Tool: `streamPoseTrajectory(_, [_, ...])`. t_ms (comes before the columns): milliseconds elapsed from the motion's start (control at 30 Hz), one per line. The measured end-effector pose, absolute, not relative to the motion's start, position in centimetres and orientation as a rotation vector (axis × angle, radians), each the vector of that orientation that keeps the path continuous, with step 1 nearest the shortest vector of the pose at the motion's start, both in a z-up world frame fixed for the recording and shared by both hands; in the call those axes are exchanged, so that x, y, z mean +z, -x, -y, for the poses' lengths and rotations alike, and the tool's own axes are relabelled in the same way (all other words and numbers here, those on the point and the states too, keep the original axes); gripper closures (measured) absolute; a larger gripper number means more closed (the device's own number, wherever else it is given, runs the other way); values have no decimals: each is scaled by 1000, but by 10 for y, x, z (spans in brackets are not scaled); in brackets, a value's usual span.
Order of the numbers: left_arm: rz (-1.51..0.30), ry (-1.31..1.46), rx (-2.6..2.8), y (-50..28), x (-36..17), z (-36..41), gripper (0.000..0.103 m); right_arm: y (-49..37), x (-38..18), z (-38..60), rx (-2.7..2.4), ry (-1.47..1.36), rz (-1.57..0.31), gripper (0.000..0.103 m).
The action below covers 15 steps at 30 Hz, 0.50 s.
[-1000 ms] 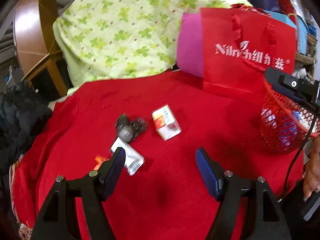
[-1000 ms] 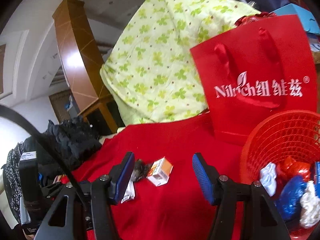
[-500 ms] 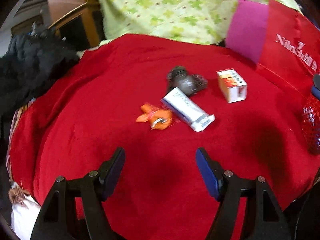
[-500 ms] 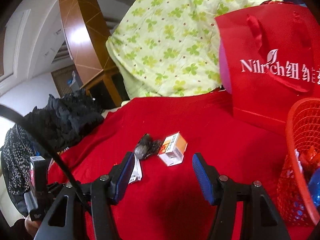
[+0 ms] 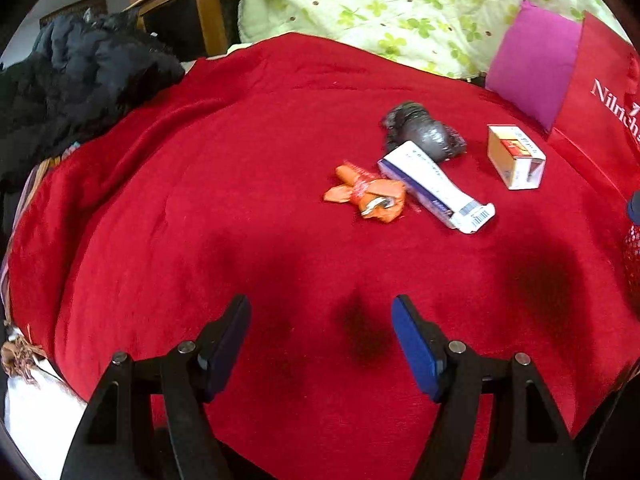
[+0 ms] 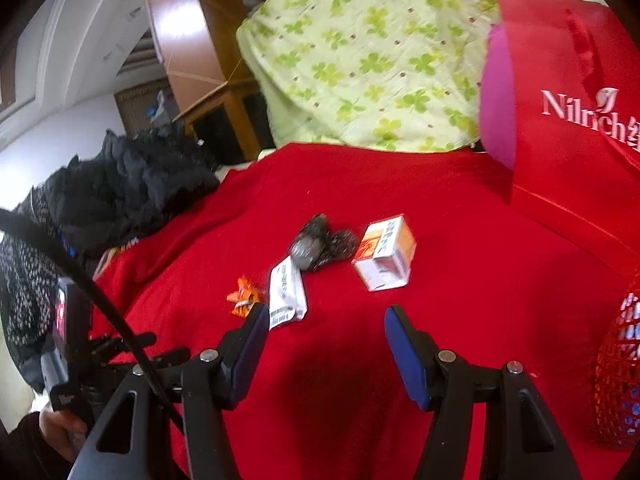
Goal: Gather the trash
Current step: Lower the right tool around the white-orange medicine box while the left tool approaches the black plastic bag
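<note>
I have a pair of tongs in each hand and both are apart with nothing between the pads: the left tongs [image 5: 321, 312] hang over bare red blanket [image 5: 168, 208] near its front edge, and the right tongs [image 6: 322, 318] hover a little further in, pointed toward the litter. Four bits of trash lie together on the blanket, toward its far right part and well short of the far edge where the green clover quilt [image 5: 400, 4] is heaped: an orange wrapper [image 5: 366, 192] nearest my left tongs, a flattened white carton [image 5: 436, 188] touching it, a dark crumpled wad [image 5: 424, 132] just behind the carton, and a small orange-and-white box [image 5: 516, 156] a bit apart on the right. The red mesh basket [image 6: 618, 380] sits at the right edge of the blanket, with some wrappers showing through its mesh, so I judge I am partway through and now reaching for the next piece. The wrapper looks like the natural pick for the left tongs and the box for the right. Either way I need to go forward and down, straddle one piece only, and pinch without snagging the soft blanket or dragging the carton along.
</note>
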State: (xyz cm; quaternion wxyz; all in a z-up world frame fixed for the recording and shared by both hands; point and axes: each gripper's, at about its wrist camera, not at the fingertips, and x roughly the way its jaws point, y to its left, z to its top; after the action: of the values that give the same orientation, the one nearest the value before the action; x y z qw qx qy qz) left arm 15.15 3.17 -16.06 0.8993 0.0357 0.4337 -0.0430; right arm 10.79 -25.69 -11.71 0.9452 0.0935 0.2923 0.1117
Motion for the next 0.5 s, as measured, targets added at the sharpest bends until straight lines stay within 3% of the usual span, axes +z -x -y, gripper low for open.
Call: streamPoseTrajectory(500, [-916, 31, -85, -161, -166, -69, 30, -170, -129, 253, 131, -202, -658, 39])
